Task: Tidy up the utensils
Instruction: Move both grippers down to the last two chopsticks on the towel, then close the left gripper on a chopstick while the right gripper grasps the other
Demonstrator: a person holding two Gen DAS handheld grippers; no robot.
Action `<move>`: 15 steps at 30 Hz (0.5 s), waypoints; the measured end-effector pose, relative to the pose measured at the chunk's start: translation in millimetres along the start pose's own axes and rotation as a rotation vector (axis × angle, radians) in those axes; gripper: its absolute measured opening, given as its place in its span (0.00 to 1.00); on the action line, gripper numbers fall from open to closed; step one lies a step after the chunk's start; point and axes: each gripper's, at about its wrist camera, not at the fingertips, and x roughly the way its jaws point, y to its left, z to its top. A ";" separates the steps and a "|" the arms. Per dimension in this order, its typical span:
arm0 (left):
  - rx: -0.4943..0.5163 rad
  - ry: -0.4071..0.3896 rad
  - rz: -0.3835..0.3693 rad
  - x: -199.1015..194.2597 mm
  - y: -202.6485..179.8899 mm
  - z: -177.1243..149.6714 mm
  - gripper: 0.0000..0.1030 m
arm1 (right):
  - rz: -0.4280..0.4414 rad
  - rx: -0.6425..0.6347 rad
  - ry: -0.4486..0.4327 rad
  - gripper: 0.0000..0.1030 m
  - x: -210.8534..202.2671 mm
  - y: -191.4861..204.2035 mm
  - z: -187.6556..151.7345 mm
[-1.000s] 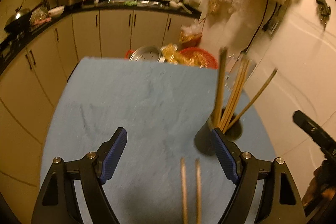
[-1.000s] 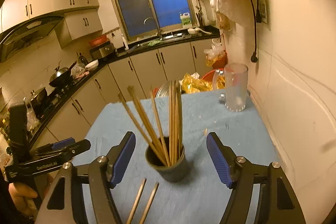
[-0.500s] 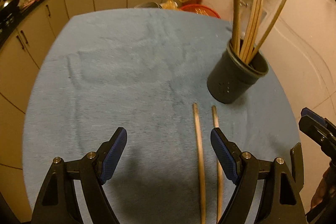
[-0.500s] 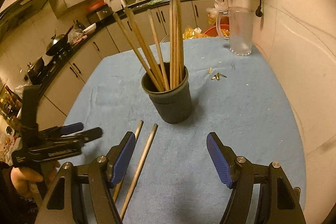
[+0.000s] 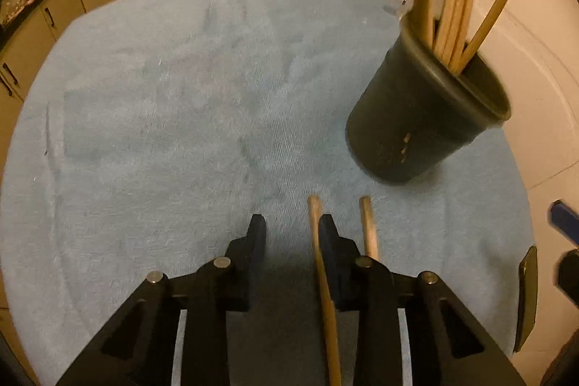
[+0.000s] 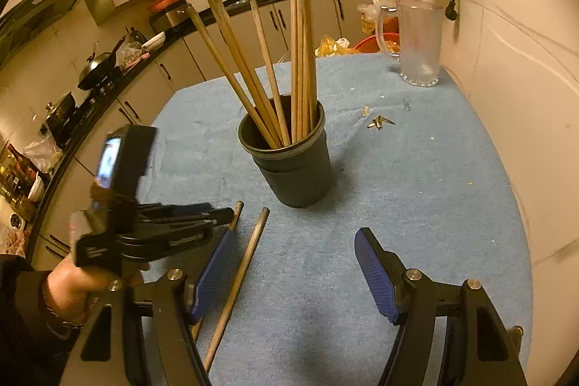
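Observation:
A dark cup (image 6: 293, 165) on the blue cloth holds several wooden chopsticks (image 6: 286, 60); it also shows in the left wrist view (image 5: 423, 125). Two loose chopsticks lie in front of it, one to the left (image 5: 318, 241) and one to the right (image 5: 368, 227). My left gripper (image 5: 291, 227) is low over the cloth, jaws partly closed with a gap, the left chopstick lying just inside its right finger. In the right wrist view the left gripper (image 6: 217, 214) reaches the chopstick tip (image 6: 237, 207). My right gripper (image 6: 293, 263) is open and empty above the cloth, by the other chopstick (image 6: 246, 263).
A clear plastic jug (image 6: 419, 42) stands at the table's far right near the wall. Small scraps (image 6: 378, 122) lie behind the cup. The blue cloth (image 5: 163, 96) covers the round table. Kitchen cabinets and a counter run along the left and back.
My left gripper dropped toward the cloth, moved onto the left loose chopstick, and its jaws narrowed a lot. My right gripper tilted down and closer to the table, still open.

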 end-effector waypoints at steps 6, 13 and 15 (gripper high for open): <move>-0.013 0.016 -0.034 -0.6 11.5 0.8 0.08 | 0.042 0.019 0.074 0.41 41.7 3.2 5.2; -0.045 0.041 -0.061 -13.6 55.8 -10.3 0.08 | 0.089 0.069 0.136 0.39 91.1 17.4 6.8; -0.051 0.044 -0.058 -17.3 63.3 -14.1 0.08 | 0.084 0.051 0.140 0.38 101.2 26.6 7.8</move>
